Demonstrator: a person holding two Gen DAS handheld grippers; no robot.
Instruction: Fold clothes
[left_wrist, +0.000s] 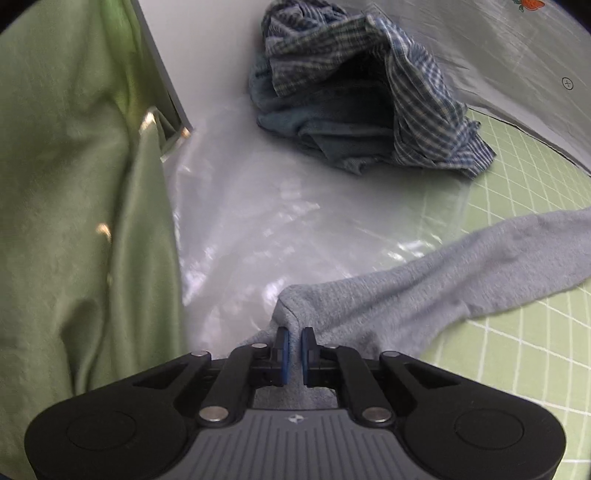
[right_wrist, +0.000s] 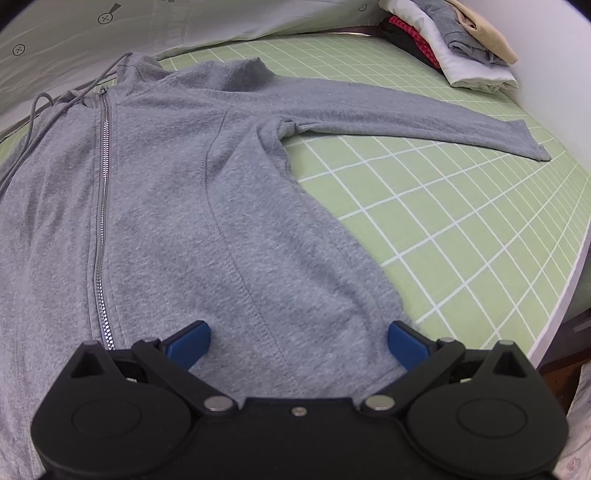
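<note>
hoodie (right_wrist: 177, 192): fuzzy matt knit | zipper (right_wrist: 101, 221): shiny, probably metal

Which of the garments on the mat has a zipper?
The grey hoodie spread flat under the open right tongs. Its metal zipper runs down the front; the folded pile shows none.

This looks like a home laundry corner set up for folding. A green cutting mat (right_wrist: 461, 229) with a white grid covers the work table. At two o'clock on it sits a stack of folded clothes (right_wrist: 454, 44): white, grey, beige, red and black. Over on the other side, at one o'clock, a crumpled heap of blue plaid clothes (left_wrist: 362, 96) waits on a clear plastic sheet (left_wrist: 280, 229). A green cloth (left_wrist: 74, 221) hangs at nine o'clock.
</note>
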